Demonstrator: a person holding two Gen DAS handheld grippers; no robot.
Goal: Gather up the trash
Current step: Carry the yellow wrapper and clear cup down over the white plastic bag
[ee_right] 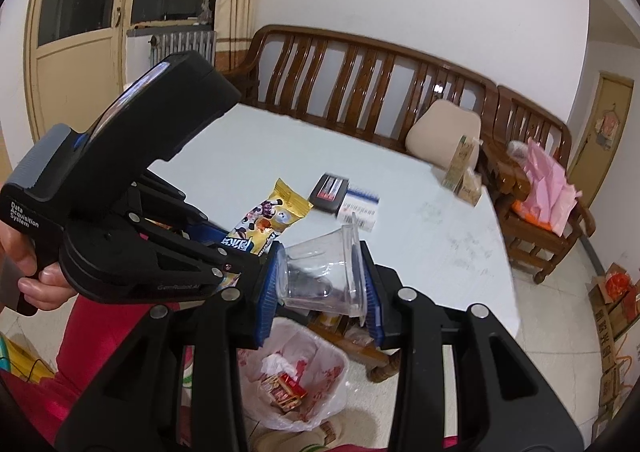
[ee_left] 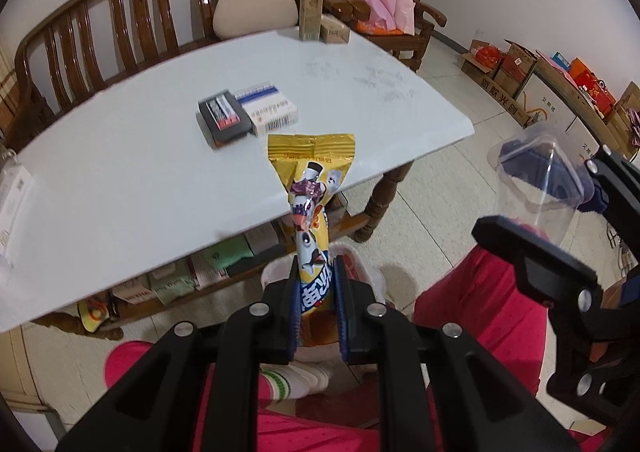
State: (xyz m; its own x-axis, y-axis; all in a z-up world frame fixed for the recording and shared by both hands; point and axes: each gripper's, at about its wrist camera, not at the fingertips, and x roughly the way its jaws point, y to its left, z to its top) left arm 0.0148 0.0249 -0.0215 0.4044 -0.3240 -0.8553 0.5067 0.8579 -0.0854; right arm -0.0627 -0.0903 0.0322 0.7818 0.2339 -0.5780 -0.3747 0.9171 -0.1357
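Foil snack wrapper (ee_left: 310,207) is flexing, light and slippery, in the left claw (ee_left: 317,306); right claw (ee_right: 320,288) is squeezing a thin clear cup (ee_right: 324,272), crushable, above the bin bag (ee_right: 296,384).

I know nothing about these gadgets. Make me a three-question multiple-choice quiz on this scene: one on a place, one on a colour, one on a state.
1. Where is the bag-lined bin?
A. on the table
B. on the floor below the grippers
C. on the bench

2. The snack wrapper is mainly:
A. yellow
B. green
C. white

3. The right gripper is:
A. open and empty
B. shut on a clear plastic cup
C. shut on a box

Answers:
1 B, it shows beneath the cup in the right wrist view.
2 A, its foil is yellow.
3 B, both pads press the cup.
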